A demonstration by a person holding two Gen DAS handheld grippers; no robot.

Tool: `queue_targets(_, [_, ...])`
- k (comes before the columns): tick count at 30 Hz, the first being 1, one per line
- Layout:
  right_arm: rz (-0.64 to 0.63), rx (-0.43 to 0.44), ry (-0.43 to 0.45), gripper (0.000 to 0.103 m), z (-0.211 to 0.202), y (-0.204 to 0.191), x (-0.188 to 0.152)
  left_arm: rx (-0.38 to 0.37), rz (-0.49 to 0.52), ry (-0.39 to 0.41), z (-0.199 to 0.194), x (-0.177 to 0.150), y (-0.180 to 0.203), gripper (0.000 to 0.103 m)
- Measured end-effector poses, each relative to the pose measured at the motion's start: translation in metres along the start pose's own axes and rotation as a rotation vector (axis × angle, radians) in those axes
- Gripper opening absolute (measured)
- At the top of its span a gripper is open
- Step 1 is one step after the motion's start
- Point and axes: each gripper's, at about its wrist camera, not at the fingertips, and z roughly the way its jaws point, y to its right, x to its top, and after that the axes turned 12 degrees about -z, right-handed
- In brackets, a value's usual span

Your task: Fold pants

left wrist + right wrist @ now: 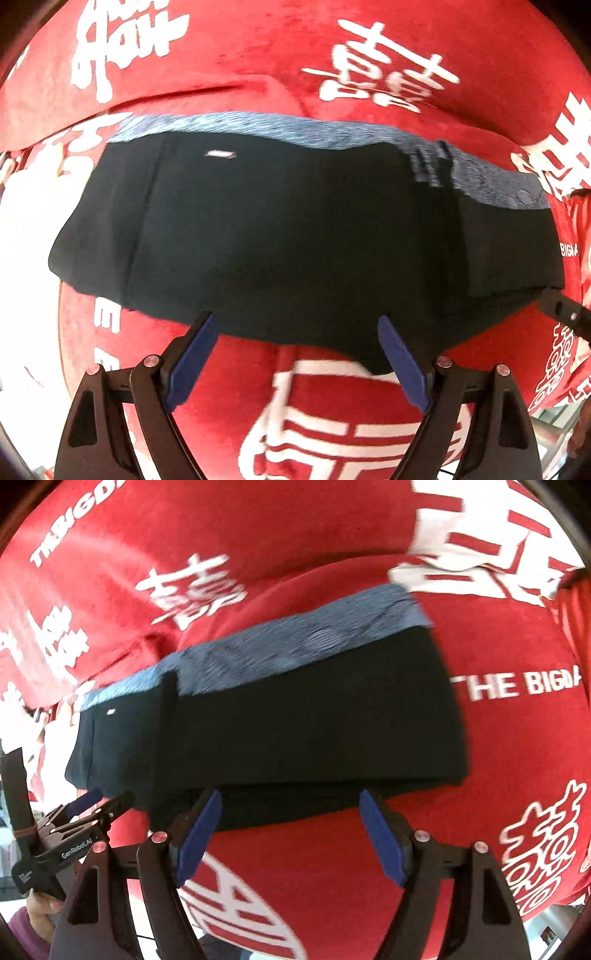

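Black pants (288, 229) lie folded into a flat block on the red cloth, with a blue-grey waistband lining (280, 127) along the far edge. They also show in the right wrist view (303, 720). My left gripper (295, 325) is open and empty, its blue pads at the pants' near edge. My right gripper (290, 801) is open and empty, also at the near edge, further right. The left gripper shows at the left of the right wrist view (88, 805). A tip of the right gripper shows at the right edge of the left wrist view (565, 310).
A red cloth with white characters and lettering (369, 37) covers the whole surface, rumpled behind the pants (332, 528). The person's hand (40, 912) holds the left gripper at the lower left.
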Motion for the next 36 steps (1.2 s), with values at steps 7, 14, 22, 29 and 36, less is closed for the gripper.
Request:
queue_targets(7, [-0.045,0.020,-0.033,0.080,0.023,-0.057,0.002,0.010,-0.060,-0.005,-0.001,0.001,-0.045,0.089])
queue_targets(14, [-0.121,0.032,-0.078,0.080,0.041,-0.103,0.004,0.035,-0.115,-0.013,0.004,0.003,-0.084,0.089])
queue_targets(22, [-0.199,0.036,-0.116,0.080,0.056,-0.143,0.006,0.033,-0.190,-0.017,0.010,0.011,-0.123,0.089])
queue_targets(29, [-0.224,0.045,-0.143,0.080,0.066,-0.163,0.006,0.017,-0.230,-0.004,0.011,0.020,-0.143,0.089])
queue_targets(36, [-0.239,0.053,-0.141,0.080,0.067,-0.177,0.007,-0.020,-0.312,0.025,0.014,0.034,-0.169,0.089])
